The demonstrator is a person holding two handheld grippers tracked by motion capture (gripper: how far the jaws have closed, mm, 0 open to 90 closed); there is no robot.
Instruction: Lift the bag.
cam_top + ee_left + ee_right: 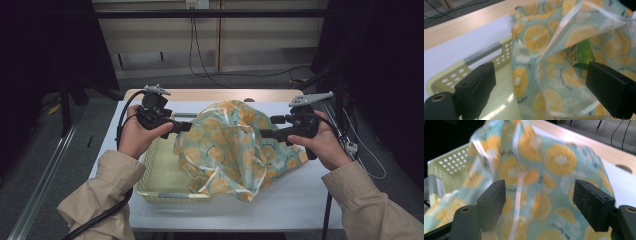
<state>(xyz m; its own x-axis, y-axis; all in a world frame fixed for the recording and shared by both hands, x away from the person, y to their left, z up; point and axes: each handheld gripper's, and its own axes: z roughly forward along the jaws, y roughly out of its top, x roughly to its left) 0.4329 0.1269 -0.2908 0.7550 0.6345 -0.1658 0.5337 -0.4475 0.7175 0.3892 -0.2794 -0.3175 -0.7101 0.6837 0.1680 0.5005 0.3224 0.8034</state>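
- A person seated at a white table (300,200) holds a two-jaw gripper in each hand, both aimed inward at a lemon-print cloth bag (235,145) heaped between them.
- The bag, pale green with orange citrus slices and white trim, lies partly inside a pale yellow perforated basket (155,175) and partly on the tabletop to the basket's right.
- The left gripper (187,126) meets the bag's left edge above the basket; in the left gripper view its black jaws stand wide apart, with the fabric beyond them and not pinched.
- The same view shows a green box (582,56) inside the bag's folds, just past the far jaw.
- The right gripper (264,133) sits at the bag's right side; in the right gripper view its jaws are likewise spread, the cloth rising ahead of them, unclamped.
- Beige sleeves (102,195) enter from the bottom of the high view, and a black cable (100,217) trails down from the left gripper.
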